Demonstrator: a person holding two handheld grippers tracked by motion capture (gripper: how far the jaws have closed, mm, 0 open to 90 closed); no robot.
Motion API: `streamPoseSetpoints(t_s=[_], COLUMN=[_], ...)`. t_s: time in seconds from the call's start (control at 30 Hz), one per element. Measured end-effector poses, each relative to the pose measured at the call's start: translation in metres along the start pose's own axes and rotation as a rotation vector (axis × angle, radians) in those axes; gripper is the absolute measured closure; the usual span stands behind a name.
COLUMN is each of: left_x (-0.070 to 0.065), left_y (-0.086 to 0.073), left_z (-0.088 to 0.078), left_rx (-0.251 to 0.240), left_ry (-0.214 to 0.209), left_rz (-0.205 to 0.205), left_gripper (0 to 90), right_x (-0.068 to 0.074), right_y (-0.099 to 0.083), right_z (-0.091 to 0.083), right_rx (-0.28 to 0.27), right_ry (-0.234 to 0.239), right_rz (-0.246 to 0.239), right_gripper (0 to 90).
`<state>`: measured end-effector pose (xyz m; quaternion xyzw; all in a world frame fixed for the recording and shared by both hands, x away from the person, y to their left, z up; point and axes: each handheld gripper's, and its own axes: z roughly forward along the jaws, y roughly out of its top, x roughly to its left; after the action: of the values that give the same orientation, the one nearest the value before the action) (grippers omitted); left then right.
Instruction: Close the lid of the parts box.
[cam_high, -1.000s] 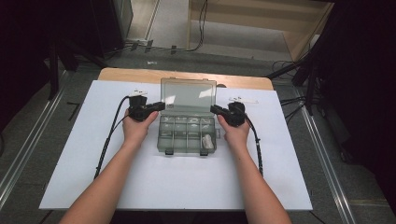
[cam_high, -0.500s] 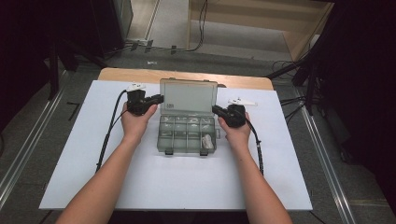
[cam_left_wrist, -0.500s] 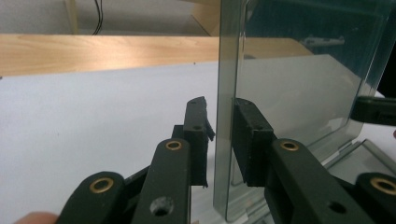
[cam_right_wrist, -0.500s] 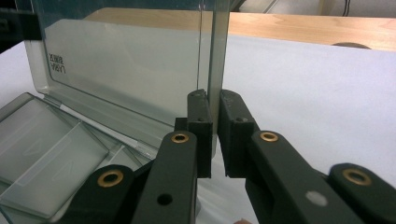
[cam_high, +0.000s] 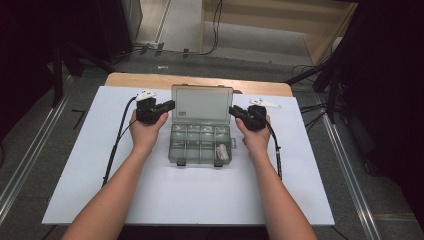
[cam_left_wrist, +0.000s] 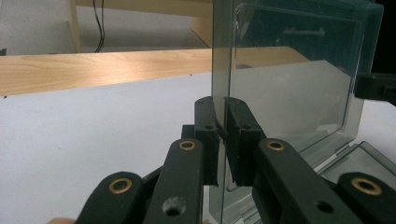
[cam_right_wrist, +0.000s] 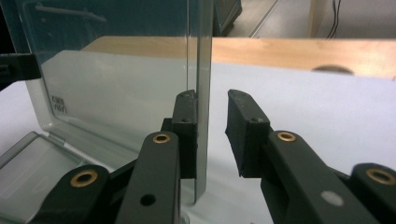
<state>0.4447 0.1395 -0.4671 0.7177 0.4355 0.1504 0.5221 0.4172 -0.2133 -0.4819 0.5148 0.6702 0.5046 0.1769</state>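
Note:
A clear grey compartment box (cam_high: 200, 145) lies open in the middle of the white table, its lid (cam_high: 202, 104) standing upright at the far side. My left gripper (cam_high: 171, 105) is shut on the lid's left edge (cam_left_wrist: 289, 88); its jaws (cam_left_wrist: 223, 135) have just been closing and both pads press the plastic. My right gripper (cam_high: 232, 110) is at the lid's right edge (cam_right_wrist: 116, 79). Its jaws (cam_right_wrist: 212, 135) have just been opening: the edge rests against one pad and a gap separates it from the other. A small white item (cam_high: 222, 151) lies in a near right compartment.
A white sheet (cam_high: 100, 165) covers the wooden table (cam_high: 150, 80). A small white piece (cam_high: 263, 102) lies behind my right hand. Black cables (cam_high: 117, 145) trail from both grippers toward the near edge. Floor rails run on either side.
My left hand has edged slightly toward the far side along the lid's edge. The lid and the right hand stay about where they were.

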Motion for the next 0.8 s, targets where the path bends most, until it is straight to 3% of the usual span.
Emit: streamPoseSetpoints(t_s=[0.1, 0.17, 0.4, 0.6, 0.73, 0.8], left_x=[-0.001, -0.001, -0.001, 0.001, 0.002, 0.002], left_y=[0.0, 0.0, -0.001, 0.0, 0.004, 0.005], left_z=[-0.001, -0.001, -0.001, -0.003, -0.011, -0.017], left_rx=[-0.002, -0.003, -0.011, -0.012, -0.013, -0.026], left_ry=[0.005, 0.003, -0.003, -0.022, -0.05, -0.057], left_rz=[0.009, 0.009, 0.012, -0.008, 0.021, 0.016], left_gripper=[83.7, 83.7, 83.7, 79.1, 78.0, 77.9], right_x=[0.0, 0.001, 0.005, 0.009, 0.01, 0.01], right_y=[0.011, 0.018, 0.023, 0.021, 0.02, 0.019], right_z=[-0.002, 0.0, 0.001, -0.002, -0.004, -0.004], right_rx=[-0.017, -0.001, 0.013, -0.008, -0.009, -0.012], right_ry=[0.015, 0.027, 0.005, -0.01, -0.017, -0.015], right_rz=[0.016, 0.029, 0.047, 0.012, -0.009, -0.014], right_gripper=[72.8, 73.8, 82.3, 82.8, 82.8, 82.8])
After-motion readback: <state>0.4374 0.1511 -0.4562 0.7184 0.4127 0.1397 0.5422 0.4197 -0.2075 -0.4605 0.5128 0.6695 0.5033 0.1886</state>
